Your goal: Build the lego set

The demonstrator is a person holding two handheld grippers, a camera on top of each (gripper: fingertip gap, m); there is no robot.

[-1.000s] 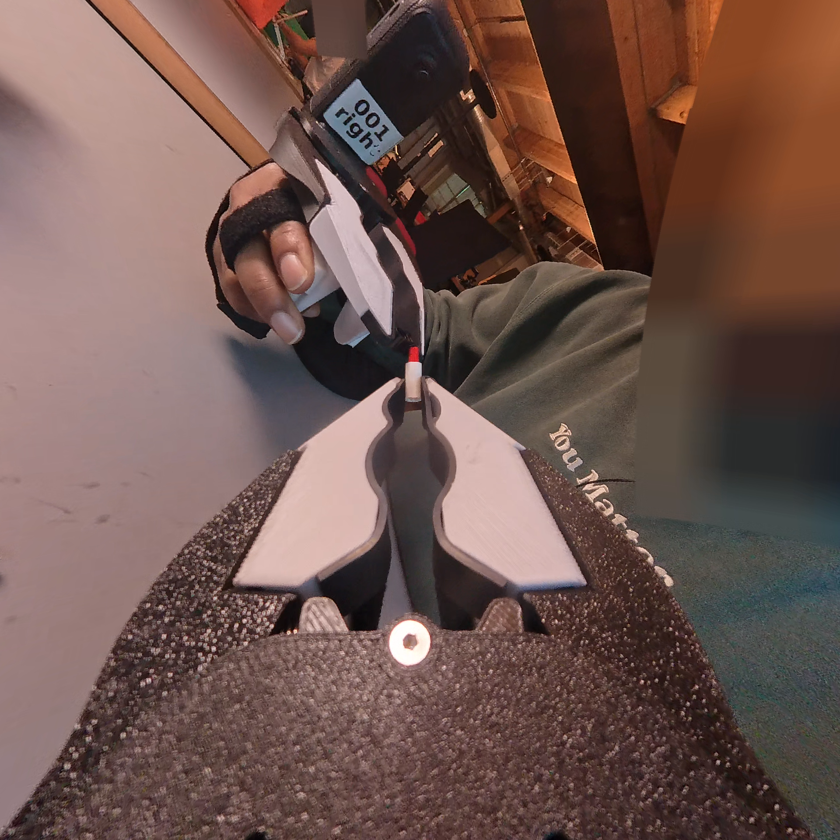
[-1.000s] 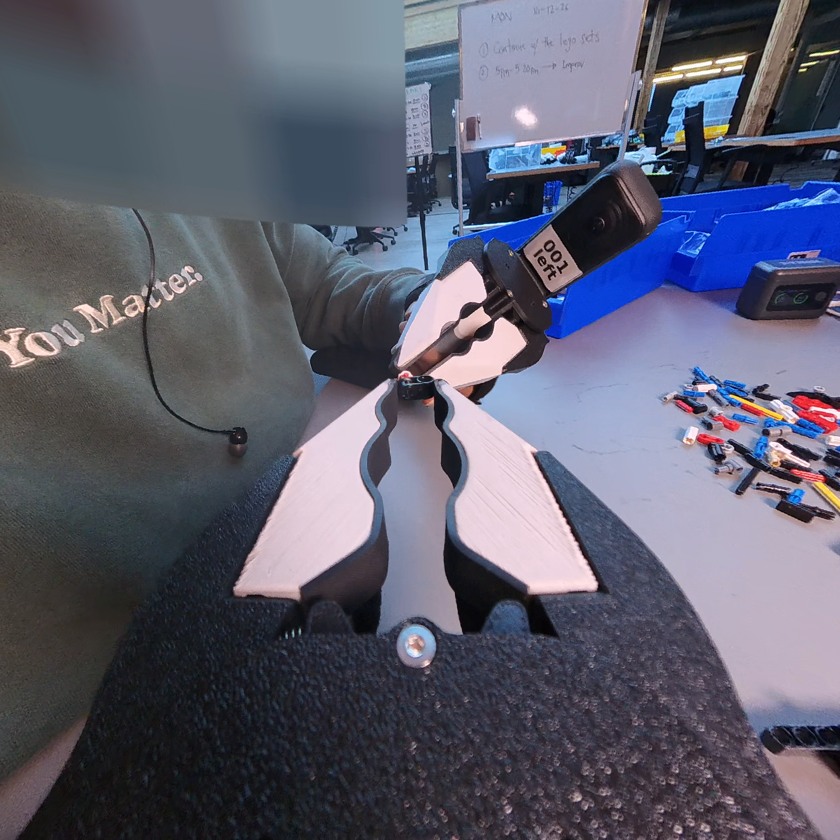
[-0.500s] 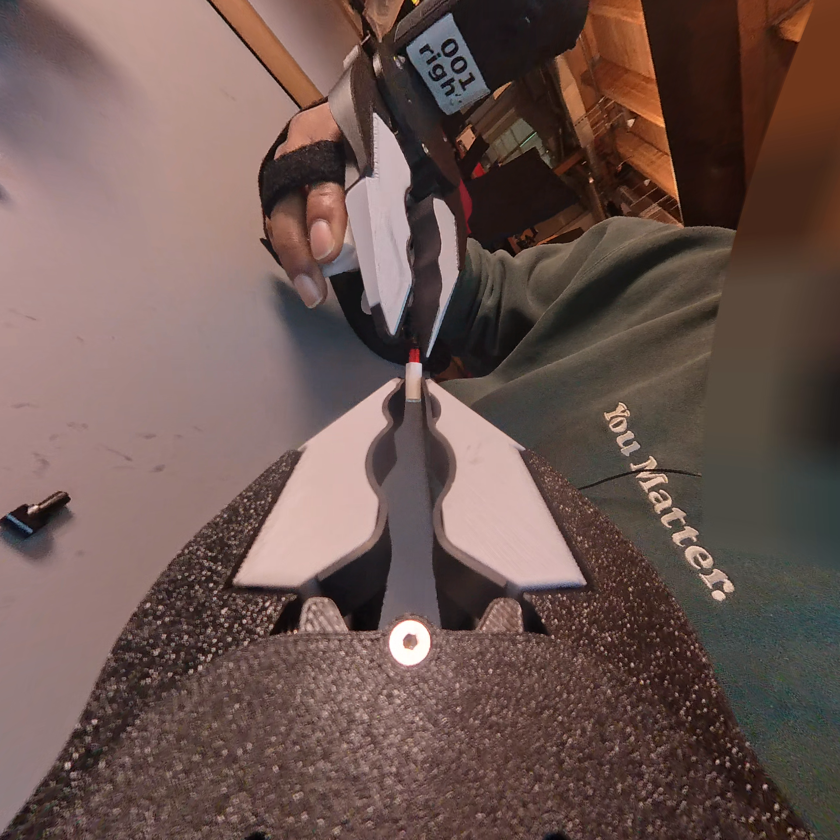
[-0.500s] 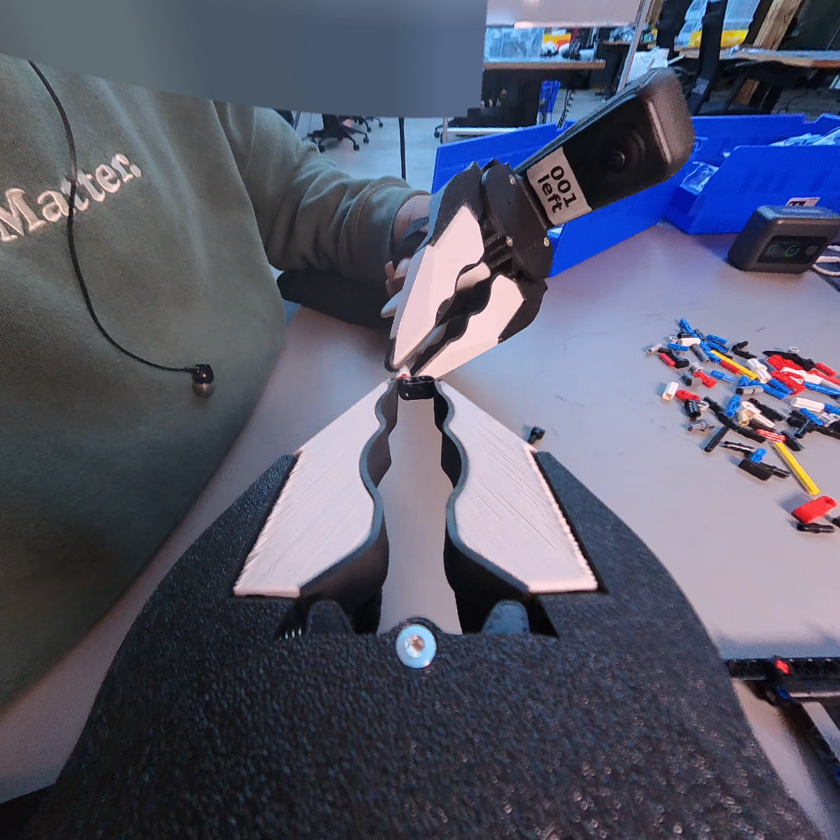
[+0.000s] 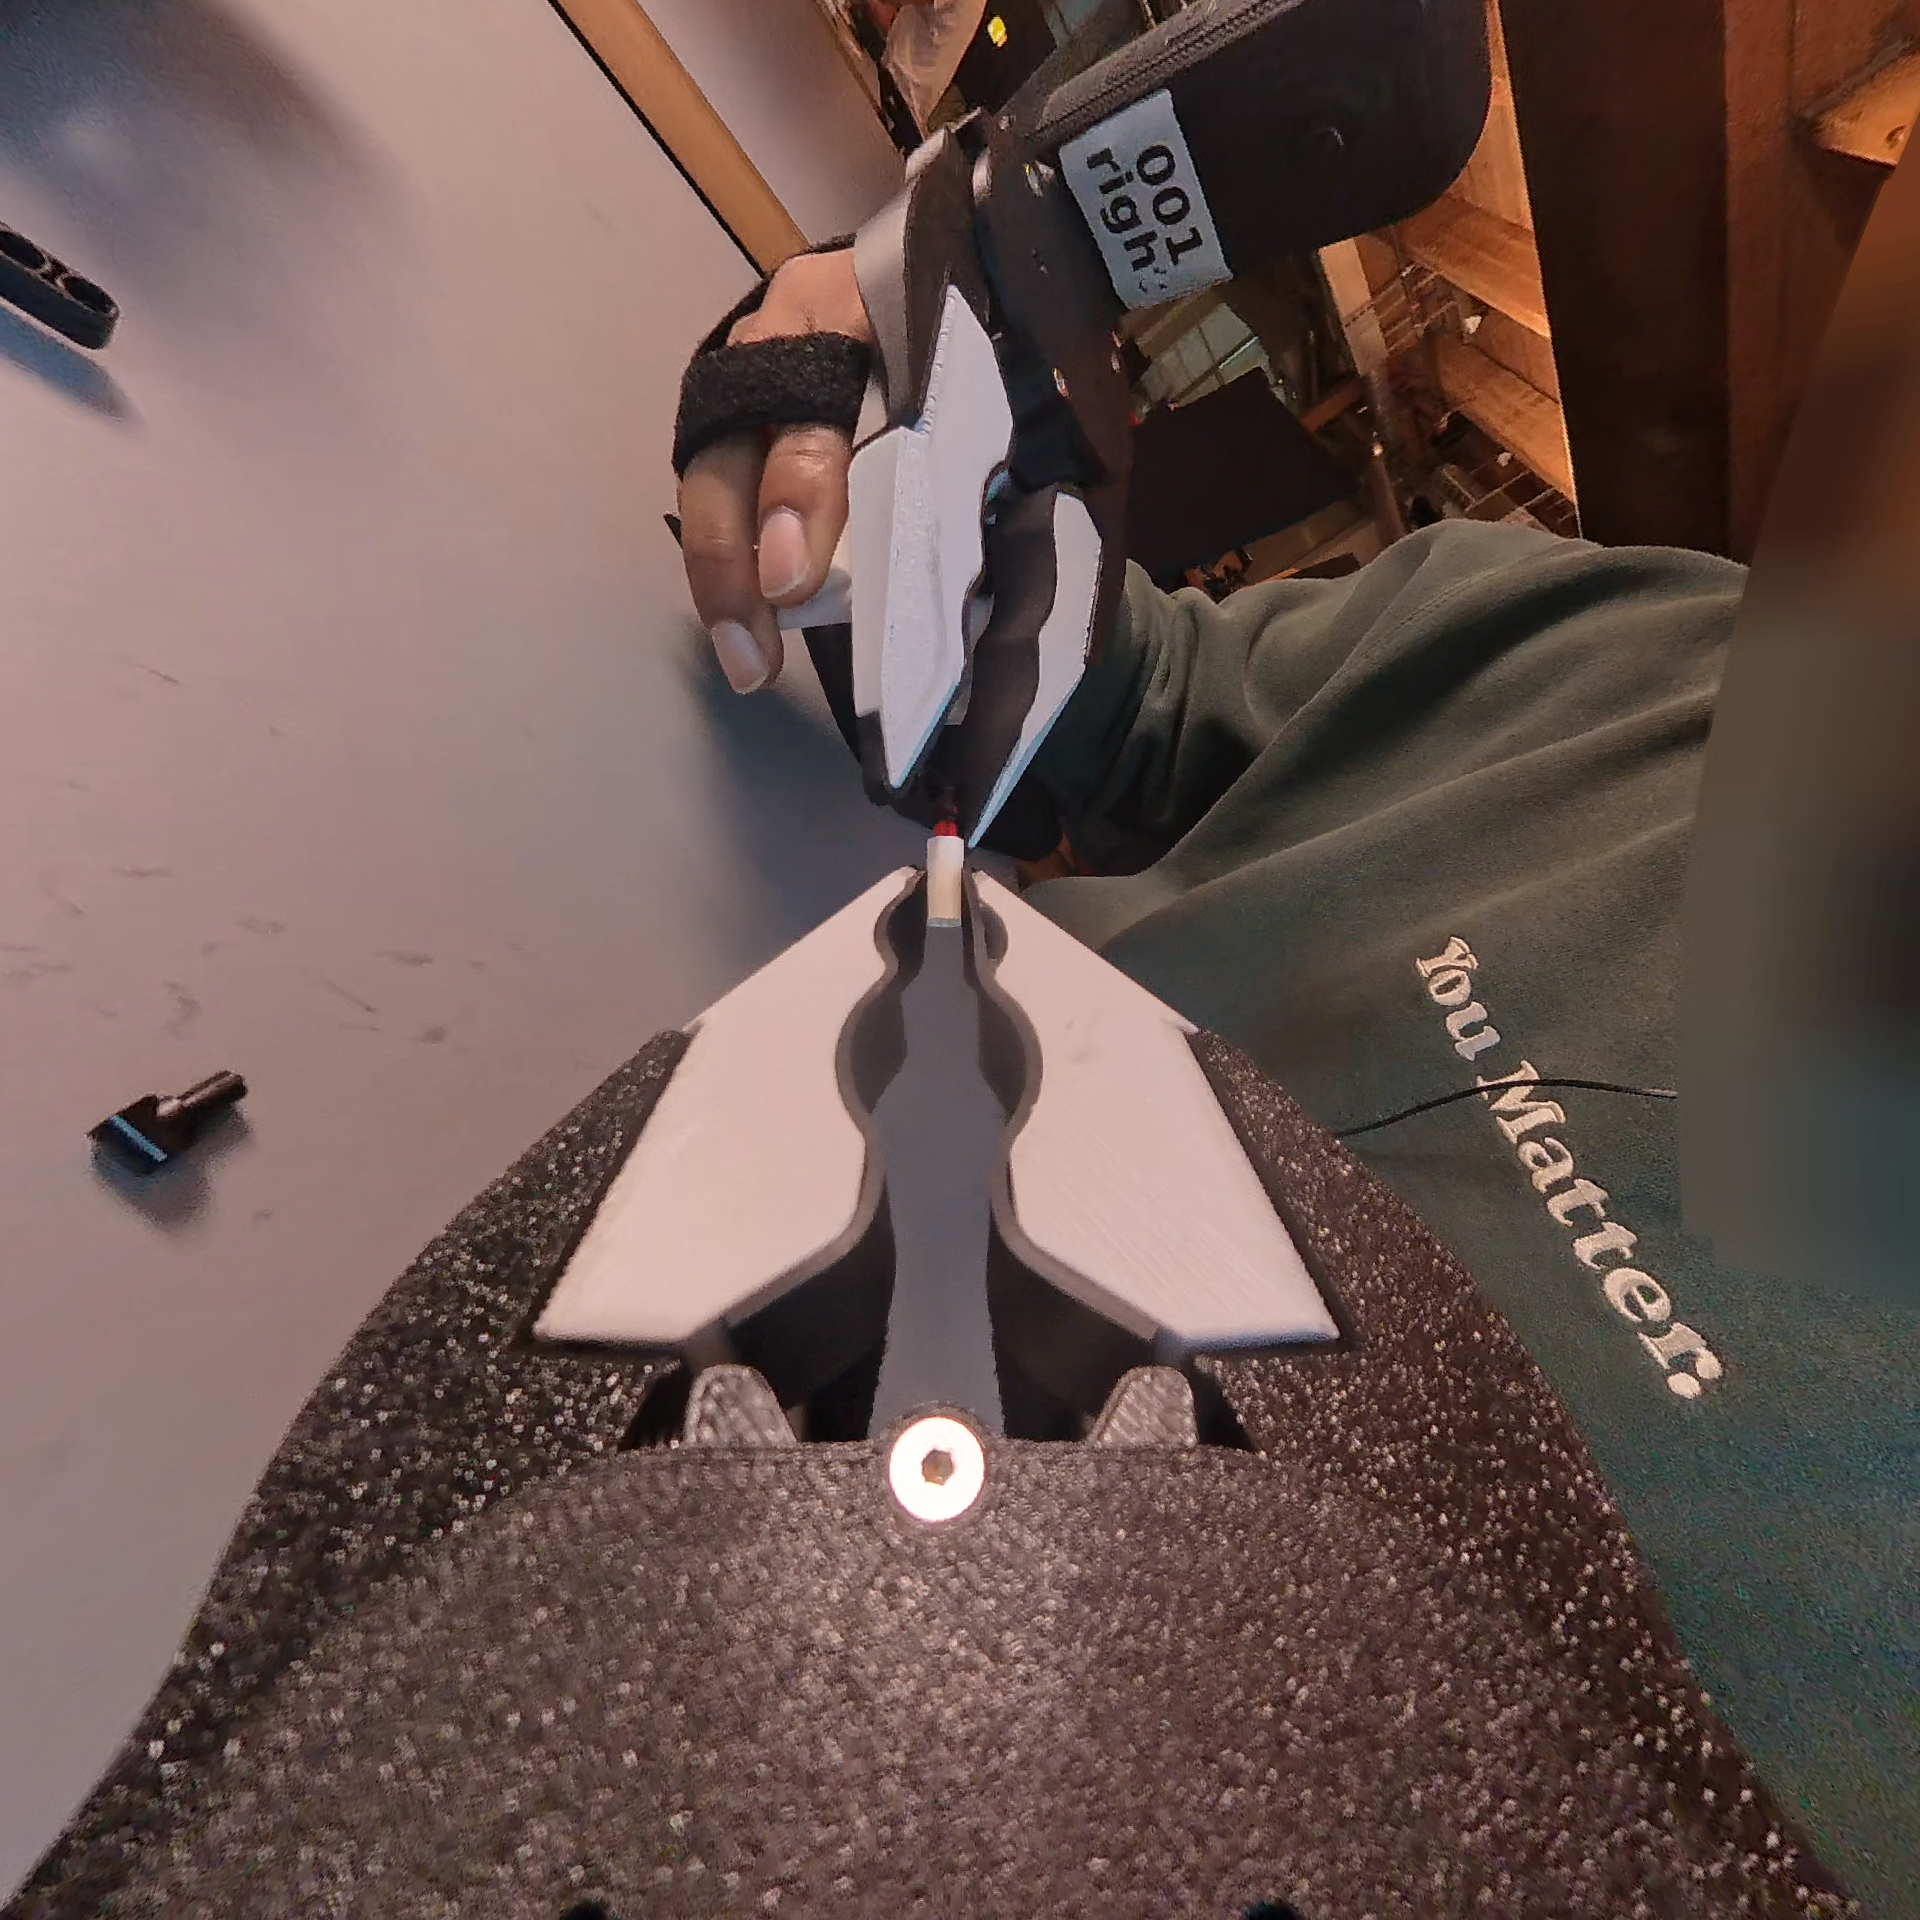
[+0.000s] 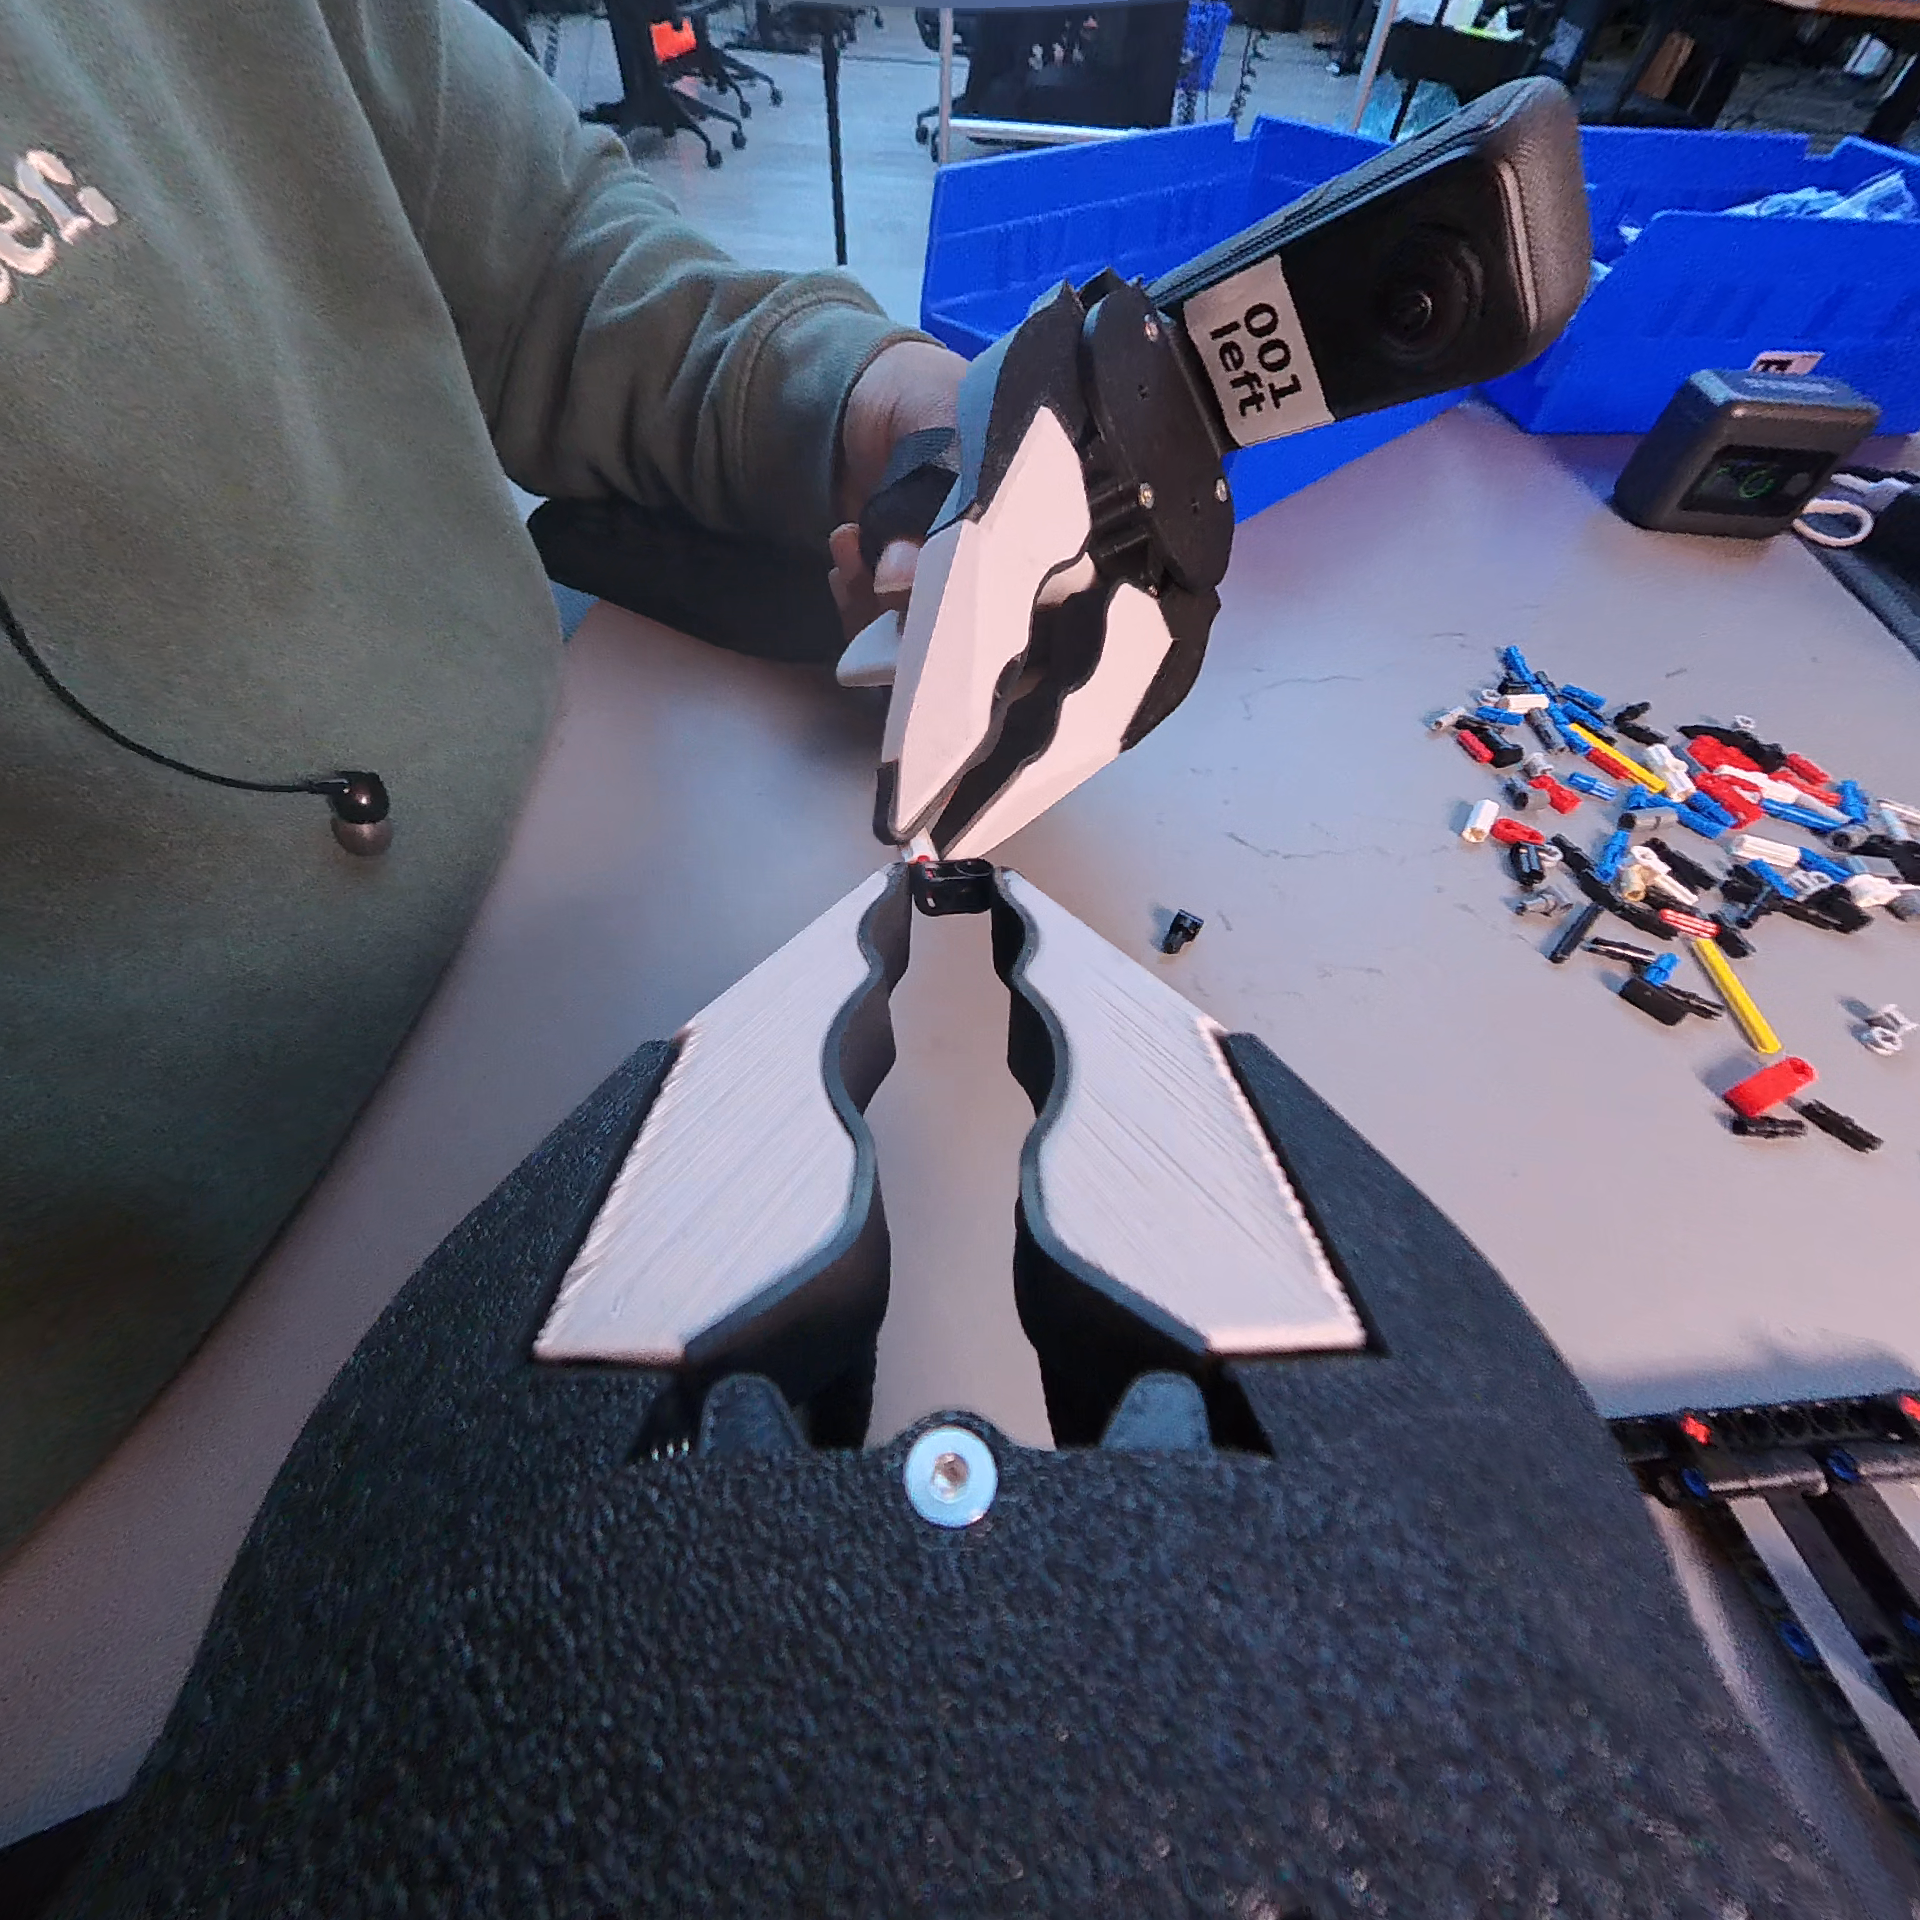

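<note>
- Lego set: far from built, I judge; most pieces lie in a loose pile (image 6: 1704, 821) on the desk (image 6: 1351, 644), a partly built black frame (image 6: 1787, 1475) at its near edge.
- Left gripper (image 5: 943, 883): fingers closed on a white peg with a red tip (image 5: 943, 878).
- Right gripper (image 6: 951, 883): fingers clamped on a small black connector (image 6: 951, 885).
- Both are raised above the desk, tips meeting, peg at the connector.

Your grippers (image 6: 951, 883): grainy matt black plastic, ridged white fingers (image 6: 1164, 1174) | tabletop (image 6: 1403, 935): smooth matt grey | sweatshirt (image 6: 260, 520): soft green fleece
</note>
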